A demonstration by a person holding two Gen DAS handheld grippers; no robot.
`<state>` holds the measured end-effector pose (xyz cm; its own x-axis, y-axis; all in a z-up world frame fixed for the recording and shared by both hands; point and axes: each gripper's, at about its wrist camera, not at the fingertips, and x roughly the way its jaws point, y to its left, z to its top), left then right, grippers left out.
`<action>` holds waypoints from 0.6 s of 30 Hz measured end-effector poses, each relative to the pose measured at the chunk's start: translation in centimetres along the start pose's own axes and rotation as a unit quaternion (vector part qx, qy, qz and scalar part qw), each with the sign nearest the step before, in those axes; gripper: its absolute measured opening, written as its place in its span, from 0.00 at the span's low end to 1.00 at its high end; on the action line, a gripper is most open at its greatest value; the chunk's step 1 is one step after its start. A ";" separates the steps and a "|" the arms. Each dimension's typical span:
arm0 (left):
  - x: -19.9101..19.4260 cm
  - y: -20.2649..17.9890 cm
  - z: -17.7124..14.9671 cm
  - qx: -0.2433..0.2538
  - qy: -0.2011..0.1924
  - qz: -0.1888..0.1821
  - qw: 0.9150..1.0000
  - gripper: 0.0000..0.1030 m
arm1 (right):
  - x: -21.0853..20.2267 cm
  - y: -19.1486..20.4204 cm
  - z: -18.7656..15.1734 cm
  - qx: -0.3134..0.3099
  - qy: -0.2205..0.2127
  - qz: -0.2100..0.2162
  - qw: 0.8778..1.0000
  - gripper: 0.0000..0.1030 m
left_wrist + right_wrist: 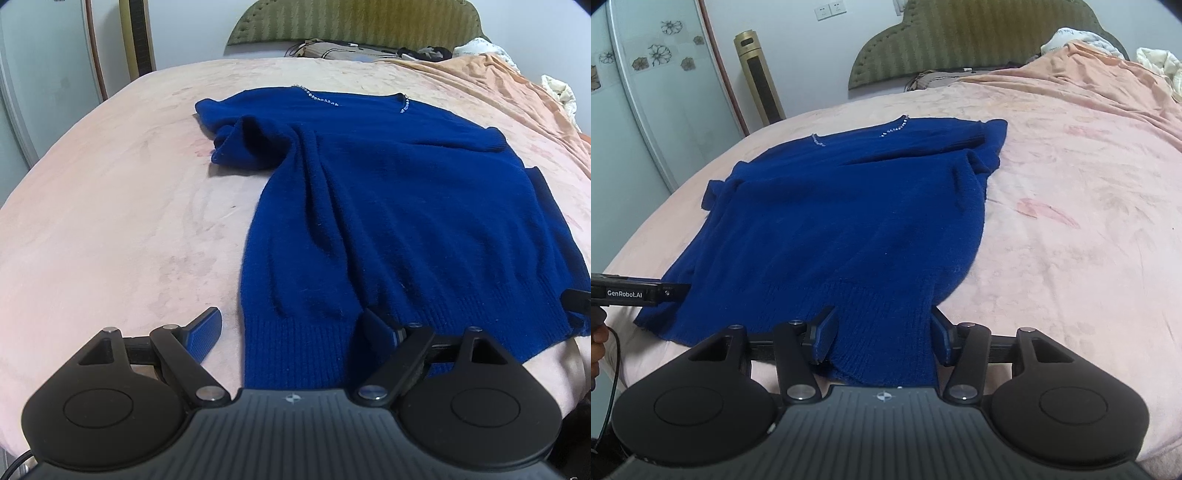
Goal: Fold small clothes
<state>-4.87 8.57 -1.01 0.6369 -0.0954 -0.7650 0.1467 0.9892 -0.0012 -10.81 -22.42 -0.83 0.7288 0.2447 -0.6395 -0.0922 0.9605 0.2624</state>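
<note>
A blue sweater [388,206] lies spread flat on a bed covered by a pink blanket [110,221], its beaded neckline [894,130] at the far end and its ribbed hem at the near edge. The left claw [291,325] stands wide open over the hem's left corner — one finger on the blanket, the other on the knit. The right claw [882,338] straddles the hem's right corner, its pads against a bunched strip of knit — gripping it.
</note>
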 end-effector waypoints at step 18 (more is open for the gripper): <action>-1.1 -1.3 -0.4 0.012 -0.013 -0.032 0.999 0.14 | 0.8 1.8 0.2 -0.026 -0.004 0.012 1.000 0.18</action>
<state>-6.07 7.39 -0.44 0.6445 -0.1606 -0.7476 0.2058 0.9781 -0.0327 -10.31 -20.47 -0.74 0.7319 0.2664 -0.6271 -0.1440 0.9601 0.2398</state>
